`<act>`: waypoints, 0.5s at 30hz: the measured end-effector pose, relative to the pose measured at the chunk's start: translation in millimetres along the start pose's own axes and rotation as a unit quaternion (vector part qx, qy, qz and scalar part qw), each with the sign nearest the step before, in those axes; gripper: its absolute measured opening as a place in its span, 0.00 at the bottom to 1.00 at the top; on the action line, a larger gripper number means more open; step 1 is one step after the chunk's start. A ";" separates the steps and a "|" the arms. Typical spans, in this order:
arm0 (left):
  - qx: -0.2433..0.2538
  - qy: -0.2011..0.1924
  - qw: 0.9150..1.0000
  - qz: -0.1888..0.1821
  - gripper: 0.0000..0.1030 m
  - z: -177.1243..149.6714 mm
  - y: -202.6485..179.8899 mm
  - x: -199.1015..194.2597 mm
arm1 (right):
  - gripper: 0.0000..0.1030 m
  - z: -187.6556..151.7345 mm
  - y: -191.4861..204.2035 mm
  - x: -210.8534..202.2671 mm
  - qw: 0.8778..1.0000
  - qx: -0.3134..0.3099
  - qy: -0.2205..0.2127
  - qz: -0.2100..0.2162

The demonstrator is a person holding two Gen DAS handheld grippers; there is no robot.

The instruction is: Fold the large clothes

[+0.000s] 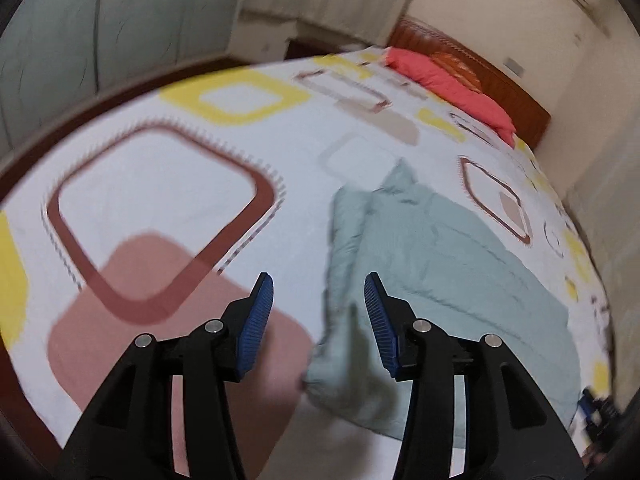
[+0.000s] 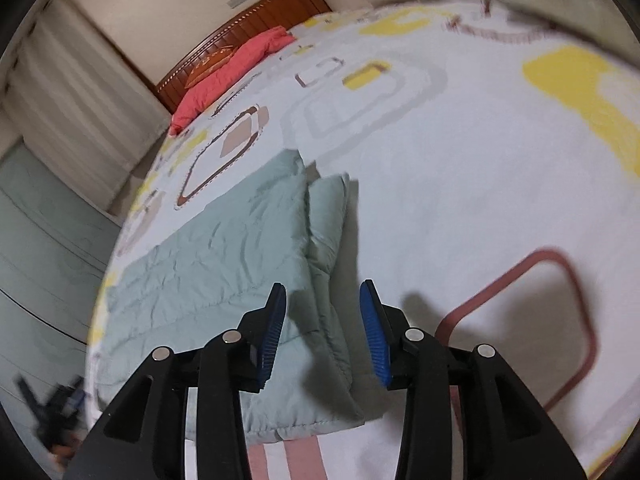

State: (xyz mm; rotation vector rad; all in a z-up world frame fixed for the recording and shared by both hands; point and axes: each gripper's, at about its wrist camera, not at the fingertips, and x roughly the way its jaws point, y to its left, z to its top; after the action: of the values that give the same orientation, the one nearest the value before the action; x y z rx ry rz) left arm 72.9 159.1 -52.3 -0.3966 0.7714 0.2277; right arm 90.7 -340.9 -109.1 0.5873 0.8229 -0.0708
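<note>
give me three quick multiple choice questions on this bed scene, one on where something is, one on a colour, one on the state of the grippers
1. Where does the red pillow lie?
A. against the wooden headboard
B. on the floor
C. on top of the garment

2. What colour is the padded garment on the bedspread?
A. bright yellow
B. pale green
C. black

3. What state is the left gripper in?
A. shut on the garment
B. shut on the pillow
C. open, holding nothing

Answers:
1 A, the pillow sits at the far end of the bed by the headboard.
2 B, its quilted fabric is pale green in both views.
3 C, its blue pads stand apart over the garment's edge; the right gripper is open too.
</note>
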 end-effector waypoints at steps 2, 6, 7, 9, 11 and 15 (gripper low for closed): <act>0.024 -0.012 1.000 -0.009 0.45 0.7 -16.2 -6.3 | 0.38 1.0 16.8 -6.8 1.000 -0.026 -0.013 -0.007; 0.053 -0.003 0.998 -0.031 0.45 -3.4 -46.5 -0.9 | 0.38 -1.1 46.9 -7.4 0.998 -0.064 -0.014 0.004; 0.058 0.003 0.998 -0.038 0.45 -5.5 -55.7 2.0 | 0.38 -2.7 56.3 -3.9 0.997 -0.075 -0.010 0.007; 0.078 0.018 0.996 -0.050 0.45 -9.7 -77.9 13.0 | 0.38 -7.3 75.6 7.8 0.995 -0.094 0.005 0.016; 0.096 0.022 0.993 -0.057 0.45 -12.9 -98.0 21.5 | 0.38 -12.6 98.6 21.8 0.993 -0.115 0.021 0.027; 0.119 0.030 0.990 -0.068 0.45 -17.9 -132.2 37.3 | 0.37 -19.3 139.9 41.2 0.987 -0.153 0.031 0.039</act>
State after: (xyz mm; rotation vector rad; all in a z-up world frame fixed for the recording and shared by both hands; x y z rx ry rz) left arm 132.8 34.3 -55.7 -0.2303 0.8168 -0.0050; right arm 145.4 -206.8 -83.4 0.3319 0.8509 0.1450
